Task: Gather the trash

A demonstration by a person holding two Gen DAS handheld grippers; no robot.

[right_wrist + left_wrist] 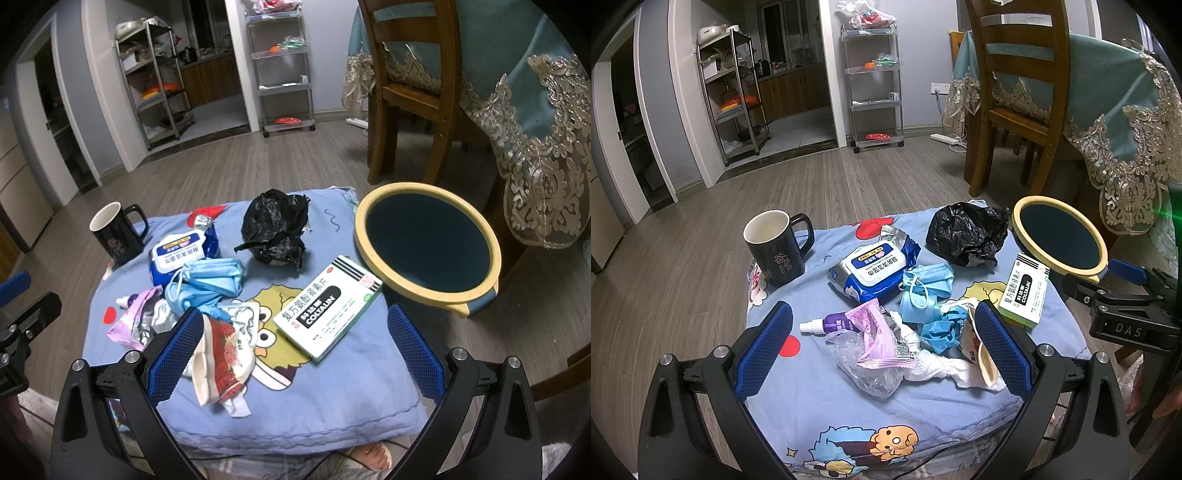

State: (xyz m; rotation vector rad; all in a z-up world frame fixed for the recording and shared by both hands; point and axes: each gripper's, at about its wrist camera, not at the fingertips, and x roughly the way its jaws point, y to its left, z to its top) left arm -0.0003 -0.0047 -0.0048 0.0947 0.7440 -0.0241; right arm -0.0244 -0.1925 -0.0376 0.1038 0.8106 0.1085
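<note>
Trash lies on a blue cartoon cloth [812, 398]: a pink wrapper [875, 336], clear plastic [868, 373], white tissue [934, 365], blue face masks [923, 291], a red snack wrapper [225, 354] and a crumpled black bag [967, 232]. A yellow-rimmed bin [428, 243] stands to the right of the cloth. My left gripper [882, 347] is open, its jaws either side of the wrapper pile. My right gripper [295, 350] is open above the cloth, with the medicine box [328, 306] between its jaws and the red wrapper by its left finger [177, 354].
A black mug [775, 247], a wet-wipes pack [871, 273] and a small purple spray bottle [827, 326] also sit on the cloth. A wooden chair [1012, 96] and a table with a teal lace cloth [1115, 110] stand behind the bin. Shelving racks line the far wall.
</note>
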